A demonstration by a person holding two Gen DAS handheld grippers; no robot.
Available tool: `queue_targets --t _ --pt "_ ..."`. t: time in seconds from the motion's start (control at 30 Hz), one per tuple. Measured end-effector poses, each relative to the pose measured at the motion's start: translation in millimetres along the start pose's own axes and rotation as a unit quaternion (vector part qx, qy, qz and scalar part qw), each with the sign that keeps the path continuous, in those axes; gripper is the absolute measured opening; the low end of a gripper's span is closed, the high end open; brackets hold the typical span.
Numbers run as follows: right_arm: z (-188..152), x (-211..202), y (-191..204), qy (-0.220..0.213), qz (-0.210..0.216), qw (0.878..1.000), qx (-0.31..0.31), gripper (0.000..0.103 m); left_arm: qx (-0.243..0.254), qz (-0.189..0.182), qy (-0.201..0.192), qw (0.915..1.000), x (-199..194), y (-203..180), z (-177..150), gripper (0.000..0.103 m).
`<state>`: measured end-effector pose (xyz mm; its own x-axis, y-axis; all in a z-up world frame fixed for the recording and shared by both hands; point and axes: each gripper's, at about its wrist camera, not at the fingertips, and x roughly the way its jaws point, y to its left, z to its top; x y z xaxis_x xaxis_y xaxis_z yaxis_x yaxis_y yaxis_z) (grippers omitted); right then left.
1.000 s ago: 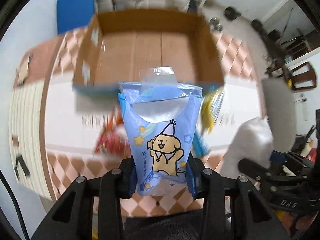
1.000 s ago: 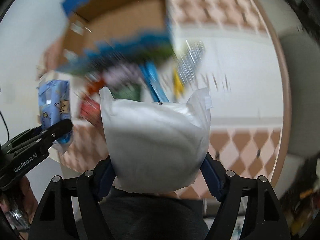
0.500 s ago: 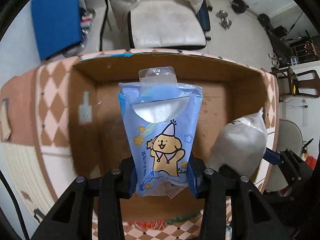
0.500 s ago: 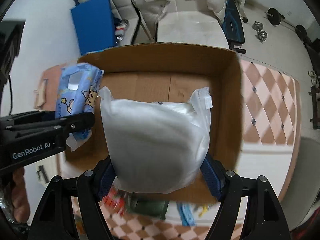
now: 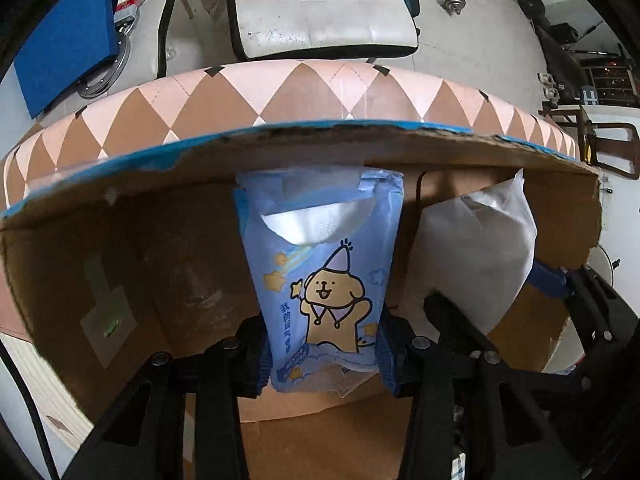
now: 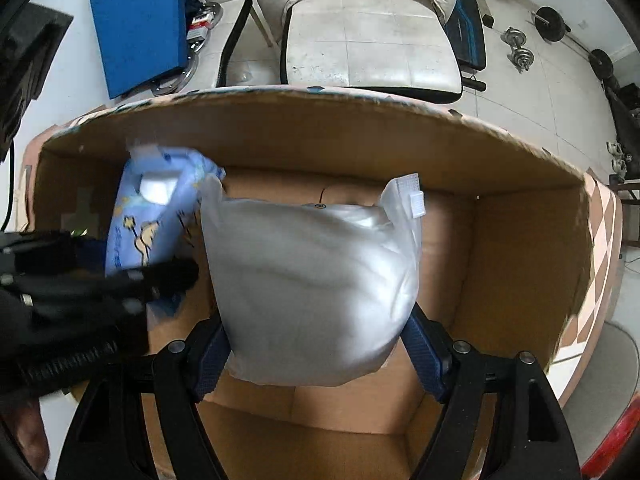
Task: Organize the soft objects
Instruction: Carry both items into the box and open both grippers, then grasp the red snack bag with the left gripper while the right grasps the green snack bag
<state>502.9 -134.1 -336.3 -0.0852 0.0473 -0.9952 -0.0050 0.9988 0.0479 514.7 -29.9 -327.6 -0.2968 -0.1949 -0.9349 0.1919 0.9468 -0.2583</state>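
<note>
My left gripper (image 5: 322, 354) is shut on a blue tissue pack with a cartoon dog (image 5: 320, 280) and holds it inside the open cardboard box (image 5: 160, 240), its top against the far wall. My right gripper (image 6: 320, 344) is shut on a white soft pack (image 6: 316, 288) and holds it inside the same box (image 6: 520, 260), to the right of the blue pack (image 6: 152, 216). The white pack (image 5: 480, 256) and the right gripper (image 5: 560, 292) show at the right of the left wrist view. The left gripper (image 6: 100, 284) shows at the left of the right wrist view.
The box stands on a table with a brown and pink diamond cloth (image 5: 320, 92). Beyond the table stand a white chair (image 6: 368, 40) and a blue board (image 6: 136, 24). Dumbbells (image 6: 520, 52) lie on the floor at the back right.
Both grippers have moved forward and down into the box with their packs. The blue pack's top now touches the far wall.
</note>
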Motion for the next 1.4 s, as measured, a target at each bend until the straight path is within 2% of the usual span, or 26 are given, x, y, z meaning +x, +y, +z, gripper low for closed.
queue_targets --t 0.03,0.1,0.13,0.17,0.2,0.3,0.33,0.37,0.5,0.63,0.8,0.9,0.97,1.0,1.07,1.13,1.17,1.2,1.27,1.4 --pt "2.5 3.7 -0.3 0.004 -0.01 1.0 -0.003 0.08 -0.002 -0.002 0.006 1.0 2.4 0.6 1.0 0.042" --pt "2.5 9.3 -0.2 0.011 -0.019 1.0 -0.011 0.082 -0.011 -0.018 0.022 0.9995 7.4 3.5 1.1 0.054" --pt "3.7 13.4 0.7 0.017 -0.023 0.999 -0.017 0.084 -0.009 -0.019 0.024 0.9995 8.3 4.0 1.3 0.056" --pt "5.2 16.5 0.8 0.02 -0.026 0.999 -0.019 0.084 -0.004 -0.018 0.024 0.9996 8.3 4.4 2.0 0.067" --pt "5.5 18.3 0.1 0.021 -0.025 0.999 -0.019 0.085 -0.001 -0.014 0.021 0.9997 6.7 4.9 1.4 0.08" --pt "6.1 19.5 -4.2 0.031 -0.02 0.999 -0.012 0.096 -0.001 -0.014 0.004 0.9999 -3.1 8.4 -1.5 0.095" --pt "4.0 15.3 -3.9 0.027 -0.021 0.999 -0.008 0.102 -0.002 -0.012 -0.003 0.9999 -7.1 9.7 -2.0 0.097" --pt "2.9 11.8 -4.8 0.022 -0.022 0.999 -0.006 0.103 -0.003 -0.006 -0.013 0.9999 -12.2 10.7 -3.7 0.099" --pt "-4.5 -10.9 -6.7 -0.006 -0.028 1.0 0.01 0.103 -0.008 0.012 -0.056 0.9983 -40.9 10.0 -19.6 0.101" --pt "-24.0 -51.8 0.3 -0.073 -0.041 0.996 0.011 0.103 -0.002 0.032 -0.111 0.9934 -76.1 6.1 -47.5 0.101" --pt "-67.9 -99.0 15.1 -0.121 -0.045 0.992 -0.003 0.103 -0.008 0.074 -0.184 0.9802 -118.2 0.4 -110.7 0.101" --pt "-109.9 -122.7 18.5 -0.142 -0.032 0.989 -0.008 0.103 -0.045 0.067 -0.208 0.9749 -126.7 10.2 -160.1 0.101" --pt "-141.4 -129.7 18.0 -0.146 -0.005 0.989 -0.022 0.103 -0.083 0.07 -0.222 0.969 -119.2 19.4 -195.7 0.101" --pt "-158.8 -131.0 19.7 -0.145 0.004 0.989 -0.033 0.103 -0.105 0.071 -0.217 0.9679 -108.9 28.3 -216.3 0.101" --pt "-193.1 -119.6 24.9 -0.134 0.014 0.988 -0.075 0.103 -0.15 0.048 -0.181 0.9709 -77.6 45.4 -253.3 0.1" --pt "-225.6 -100.4 37.7 -0.113 -0.008 0.985 -0.132 0.103 -0.176 0.013 -0.133 0.9753 -41.7 58.1 -273.6 0.081" --pt "-236.5 -91.7 42.6 -0.104 -0.02 0.982 -0.156 0.103 -0.183 0.006 -0.097 0.9784 -17.6 62.2 -281.6 0.064" --pt "-246.8 -79.5 48.2 -0.093 -0.032 0.978 -0.184 0.103 -0.189 0.001 -0.06 0.98 7.5 64.8 -285.2 0.056" --pt "-263.7 -54.4 60.0 -0.071 -0.048 0.968 -0.234 0.094 -0.214 -0.026 -0.023 0.9763 39.9 71.9 -293.9 0.056" --pt "-273.9 -22.0 73.7 -0.051 -0.051 0.958 -0.279 0.093 -0.267 -0.087 0.02 0.9596 86.5 84.3 -292.4 0.058"
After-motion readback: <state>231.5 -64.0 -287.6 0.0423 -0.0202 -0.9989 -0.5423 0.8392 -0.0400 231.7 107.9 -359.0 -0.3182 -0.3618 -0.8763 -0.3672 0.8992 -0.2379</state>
